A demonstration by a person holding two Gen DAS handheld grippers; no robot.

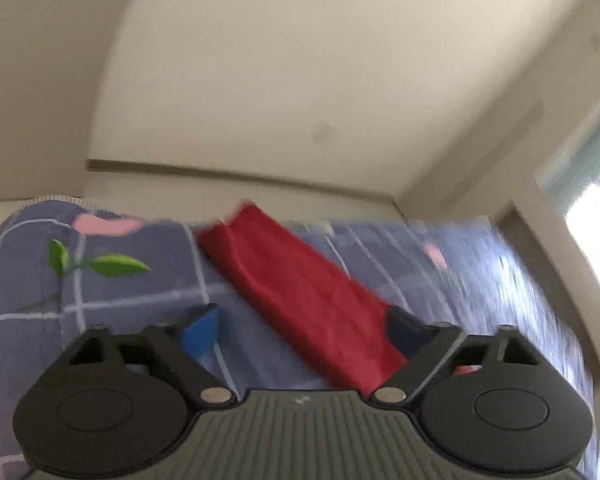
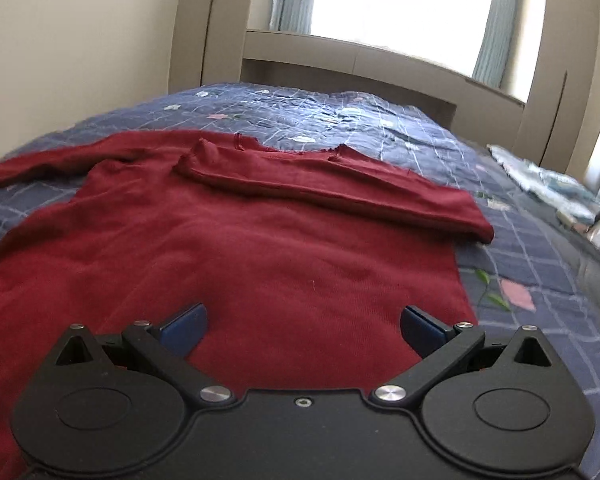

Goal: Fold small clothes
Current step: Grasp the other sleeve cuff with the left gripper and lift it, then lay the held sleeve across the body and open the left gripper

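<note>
- Now mid-fold: dark red knit long-sleeved top [image 2: 236,240] spread on blue checked floral quilt [image 2: 380,128], one sleeve [image 2: 340,192] laid across.
- Left gripper [image 1: 304,332] and right gripper [image 2: 300,328] jaws released, empty.
- Next, probably: grasp remaining outstretched sleeve [image 1: 300,280], fold inward.

The left wrist view is smeared with motion blur, worst over the bedspread [image 1: 480,264] right of the left hand-held gripper [image 1: 304,328]. The red sleeve [image 1: 300,292] vanishes beneath that gripper's body. In the right wrist view, the red garment [image 2: 240,248] is cut by the left edge, and pale bundles [image 2: 548,184] far right stay unidentifiable.
</note>
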